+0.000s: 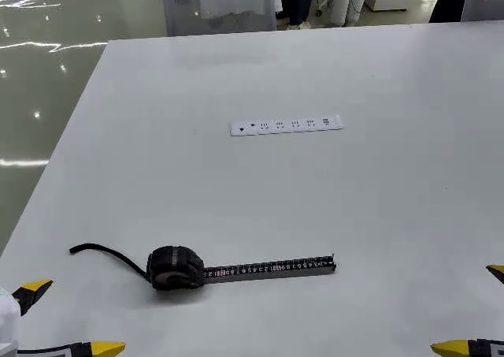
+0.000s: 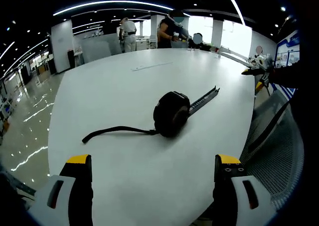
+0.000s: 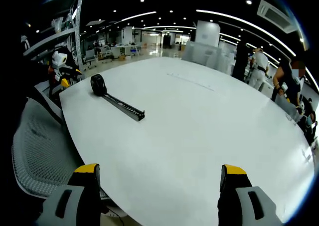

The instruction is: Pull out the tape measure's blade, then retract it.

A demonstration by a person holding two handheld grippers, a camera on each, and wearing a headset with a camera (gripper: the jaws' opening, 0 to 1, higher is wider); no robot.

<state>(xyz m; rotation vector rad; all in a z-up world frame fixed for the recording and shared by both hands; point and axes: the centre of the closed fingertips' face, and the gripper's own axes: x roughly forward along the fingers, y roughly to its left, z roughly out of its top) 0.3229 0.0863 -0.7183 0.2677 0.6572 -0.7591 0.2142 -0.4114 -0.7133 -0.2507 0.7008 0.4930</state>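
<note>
The tape measure (image 1: 175, 267) lies on the worktop (image 1: 315, 191), blade (image 1: 268, 269) partly out. The left fingers (image 2: 79, 171) and right fingers (image 3: 87, 173) gape wide, empty. It sits ahead of the left pair, touching neither.

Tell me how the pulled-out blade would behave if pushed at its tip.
The blade is a thin strip lying flat on the table, so it would probably bow or buckle rather than shove the case. The case looks rounded and chunky, so it is likely heavy for its size. The strap curls loosely and is likely floppy.
</note>
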